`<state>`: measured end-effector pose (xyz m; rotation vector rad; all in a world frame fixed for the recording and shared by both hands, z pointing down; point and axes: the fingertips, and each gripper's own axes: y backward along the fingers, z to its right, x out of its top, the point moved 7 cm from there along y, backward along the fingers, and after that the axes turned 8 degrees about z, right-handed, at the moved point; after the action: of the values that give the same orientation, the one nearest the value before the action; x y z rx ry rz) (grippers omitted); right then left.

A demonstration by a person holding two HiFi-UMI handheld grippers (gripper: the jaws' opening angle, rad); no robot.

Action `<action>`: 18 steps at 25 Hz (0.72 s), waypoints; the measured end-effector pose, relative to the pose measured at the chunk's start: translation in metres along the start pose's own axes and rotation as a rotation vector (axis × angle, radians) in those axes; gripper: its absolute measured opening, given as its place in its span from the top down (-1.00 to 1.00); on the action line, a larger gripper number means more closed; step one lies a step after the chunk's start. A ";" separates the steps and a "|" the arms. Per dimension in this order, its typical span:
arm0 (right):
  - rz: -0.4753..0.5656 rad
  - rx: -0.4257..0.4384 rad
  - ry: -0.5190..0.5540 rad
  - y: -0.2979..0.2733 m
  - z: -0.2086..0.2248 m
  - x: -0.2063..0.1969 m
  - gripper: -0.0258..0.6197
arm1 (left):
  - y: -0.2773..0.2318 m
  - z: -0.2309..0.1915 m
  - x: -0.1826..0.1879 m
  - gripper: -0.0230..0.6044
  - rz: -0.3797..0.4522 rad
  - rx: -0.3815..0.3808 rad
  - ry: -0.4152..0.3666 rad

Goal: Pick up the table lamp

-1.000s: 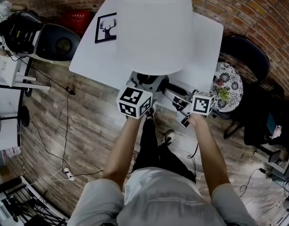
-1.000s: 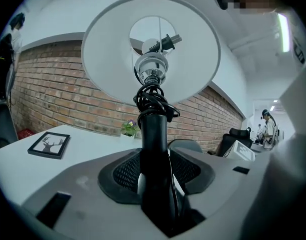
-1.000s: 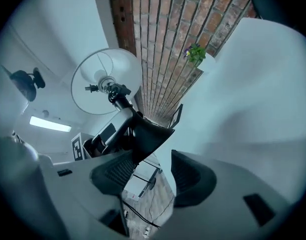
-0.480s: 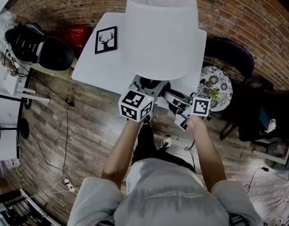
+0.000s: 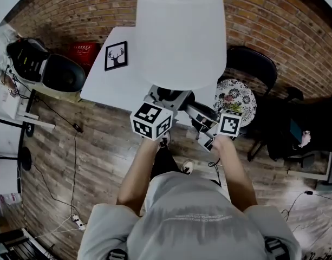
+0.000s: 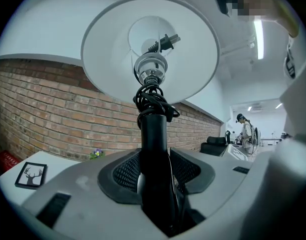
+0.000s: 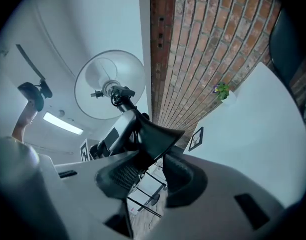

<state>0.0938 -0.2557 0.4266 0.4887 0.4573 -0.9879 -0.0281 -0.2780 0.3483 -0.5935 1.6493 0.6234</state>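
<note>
My left gripper (image 6: 155, 171) pinches the lamp's (image 5: 181, 34) stem and my right gripper (image 7: 152, 170) its base, above the near edge of the table (image 5: 114, 85). I should lift slowly, with the shade upright.

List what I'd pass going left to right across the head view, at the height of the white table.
red crate → framed deer picture → table lamp, its white shade filling the middle → floral-patterned round seat
</note>
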 end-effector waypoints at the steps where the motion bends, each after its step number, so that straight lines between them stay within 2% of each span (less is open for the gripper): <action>1: 0.003 -0.001 0.000 0.002 -0.004 0.001 0.49 | 0.000 0.003 0.004 0.36 0.003 -0.003 -0.004; 12: -0.007 0.044 0.063 0.007 -0.035 0.013 0.49 | 0.009 0.027 0.035 0.36 0.047 -0.025 -0.074; 18: -0.009 0.040 0.084 0.009 -0.036 0.016 0.49 | 0.008 0.029 0.036 0.36 0.055 -0.022 -0.065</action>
<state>0.1042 -0.2410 0.3907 0.5665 0.5161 -0.9893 -0.0190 -0.2538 0.3094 -0.5395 1.6036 0.6944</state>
